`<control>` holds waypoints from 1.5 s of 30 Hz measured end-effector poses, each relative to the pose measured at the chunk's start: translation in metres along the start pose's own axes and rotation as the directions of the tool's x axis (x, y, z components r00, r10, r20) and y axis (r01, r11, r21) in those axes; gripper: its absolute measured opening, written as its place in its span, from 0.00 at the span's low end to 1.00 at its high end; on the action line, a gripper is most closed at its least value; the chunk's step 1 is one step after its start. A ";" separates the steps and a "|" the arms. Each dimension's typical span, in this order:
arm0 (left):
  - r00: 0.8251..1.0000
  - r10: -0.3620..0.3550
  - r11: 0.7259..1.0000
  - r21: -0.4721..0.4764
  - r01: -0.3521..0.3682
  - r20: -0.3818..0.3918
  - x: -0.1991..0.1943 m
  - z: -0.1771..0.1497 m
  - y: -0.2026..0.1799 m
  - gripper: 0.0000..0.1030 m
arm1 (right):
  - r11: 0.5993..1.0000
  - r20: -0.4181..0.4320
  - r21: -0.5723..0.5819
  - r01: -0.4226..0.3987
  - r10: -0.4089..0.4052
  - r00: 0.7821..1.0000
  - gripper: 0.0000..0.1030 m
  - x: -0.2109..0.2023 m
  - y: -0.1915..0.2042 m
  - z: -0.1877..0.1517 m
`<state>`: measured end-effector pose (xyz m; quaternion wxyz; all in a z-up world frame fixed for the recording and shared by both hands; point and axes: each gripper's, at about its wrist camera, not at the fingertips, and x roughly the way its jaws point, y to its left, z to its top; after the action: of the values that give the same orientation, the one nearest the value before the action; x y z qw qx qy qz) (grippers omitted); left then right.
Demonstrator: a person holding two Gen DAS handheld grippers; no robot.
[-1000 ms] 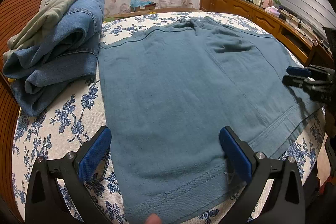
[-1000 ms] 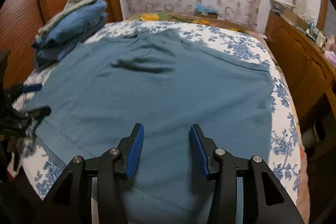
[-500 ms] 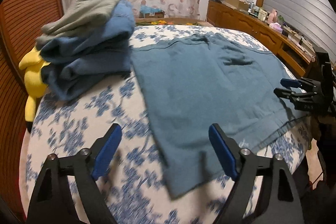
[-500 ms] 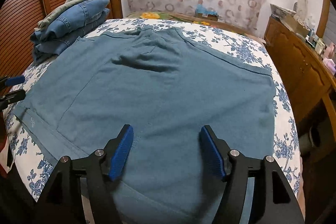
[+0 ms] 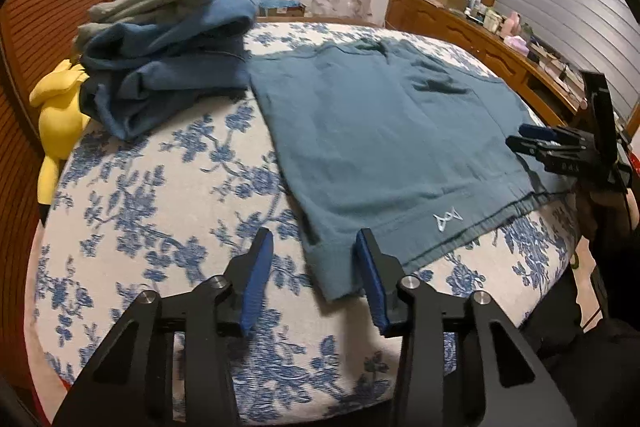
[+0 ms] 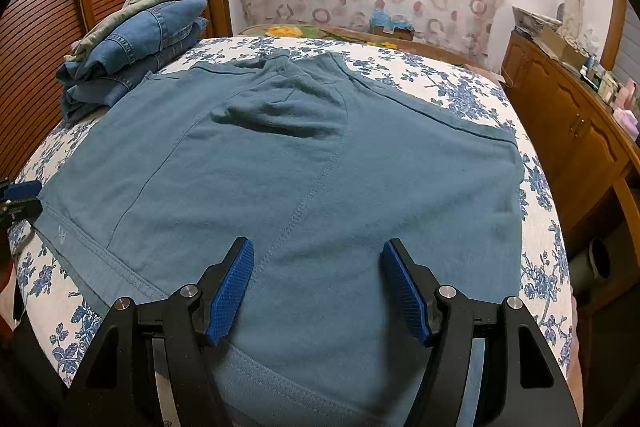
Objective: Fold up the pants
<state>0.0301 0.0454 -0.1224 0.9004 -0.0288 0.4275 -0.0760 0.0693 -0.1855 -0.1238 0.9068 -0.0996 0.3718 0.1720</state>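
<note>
Teal-blue pants (image 5: 380,131) lie spread flat on the bed, with the waistband towards me and a small white logo near the hem. My left gripper (image 5: 316,267) hovers over their near left corner. Its jaws are closing, the corner of fabric lies between them, and the pads do not press on it. In the right wrist view the pants (image 6: 300,167) fill the middle. My right gripper (image 6: 318,287) stands open just above the waistband with nothing pinched. The right gripper (image 5: 532,143) also shows at the pants' far right edge in the left wrist view.
A stack of folded jeans with a grey-green garment on top (image 5: 168,59) sits at the bed's back left, beside a yellow plush toy (image 5: 60,123). A floral bed cover (image 5: 160,207) lies under everything. A wooden cabinet (image 6: 568,123) with clutter on it runs along the right.
My left gripper has slid left from the middle of the waistband to the pants' left corner, and its jaws have narrowed. The right gripper's jaws have widened and it has stayed in place.
</note>
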 end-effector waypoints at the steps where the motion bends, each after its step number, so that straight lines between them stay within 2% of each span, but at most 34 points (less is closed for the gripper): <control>1: 1.000 0.001 1.000 0.005 -0.001 0.002 0.001 -0.001 -0.002 0.41 | 1.000 0.000 0.001 -0.001 0.001 1.000 0.67 0.000 0.000 0.000; 4: 1.000 -0.011 1.000 0.010 0.011 0.011 0.003 0.000 -0.007 0.30 | 1.000 0.000 0.003 -0.003 0.003 1.000 0.67 0.000 0.000 0.000; 5: 1.000 -0.027 1.000 0.003 0.027 0.017 0.003 0.001 -0.007 0.19 | 1.000 0.001 0.003 -0.003 0.002 1.000 0.67 0.000 0.000 0.000; 6: 0.999 -0.028 1.000 -0.002 0.028 0.025 0.003 0.002 -0.006 0.12 | 1.000 0.001 0.003 -0.002 0.002 1.000 0.67 0.000 0.000 0.000; 9: 0.999 -0.032 0.999 0.006 0.031 0.029 0.004 0.007 -0.010 0.08 | 1.000 0.002 0.004 -0.004 0.004 1.000 0.67 0.001 0.000 0.000; 15: 0.995 -0.069 0.997 0.052 0.065 0.075 -0.007 0.033 -0.028 0.08 | 1.000 0.010 0.016 0.001 -0.001 1.000 0.67 0.001 -0.002 0.000; 23: 0.981 -0.145 0.977 0.177 0.121 0.128 -0.013 0.087 -0.076 0.08 | 0.999 0.087 0.047 0.007 -0.011 0.996 0.67 -0.028 -0.016 -0.005; 29: 0.969 -0.205 0.952 0.260 0.163 0.141 -0.012 0.122 -0.118 0.08 | 0.997 0.124 0.070 0.022 -0.031 0.992 0.67 -0.049 -0.031 -0.013; 33: 0.962 -0.238 0.936 0.294 0.191 0.132 -0.008 0.134 -0.142 0.08 | 0.995 0.135 0.096 0.020 -0.033 0.990 0.67 -0.055 -0.042 -0.021; 37: 0.959 -0.265 0.929 0.294 0.226 0.102 -0.001 0.143 -0.159 0.08 | 0.992 0.135 0.120 0.025 -0.042 0.990 0.67 -0.056 -0.048 -0.029; 39: 0.964 -0.247 0.928 0.311 0.206 0.100 0.001 0.142 -0.170 0.08 | 0.991 0.135 0.130 0.019 -0.037 0.990 0.67 -0.056 -0.050 -0.033; 41: 0.968 -0.232 0.932 0.307 0.193 0.094 0.004 0.141 -0.174 0.11 | 0.991 0.136 0.132 0.015 -0.034 0.990 0.67 -0.058 -0.047 -0.035; 43: 0.968 -0.235 0.937 0.283 0.203 0.085 0.007 0.141 -0.172 0.22 | 0.991 0.137 0.131 0.015 -0.033 0.990 0.67 -0.059 -0.047 -0.035; 45: 0.971 -0.224 0.943 0.271 0.196 0.079 0.010 0.139 -0.169 0.49 | 0.991 0.141 0.132 0.011 -0.030 0.990 0.67 -0.060 -0.044 -0.034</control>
<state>0.1247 -0.1247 -0.0227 0.9050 0.0405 0.3585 -0.2255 0.0249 -0.2512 -0.1030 0.9373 -0.0310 0.3155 0.1445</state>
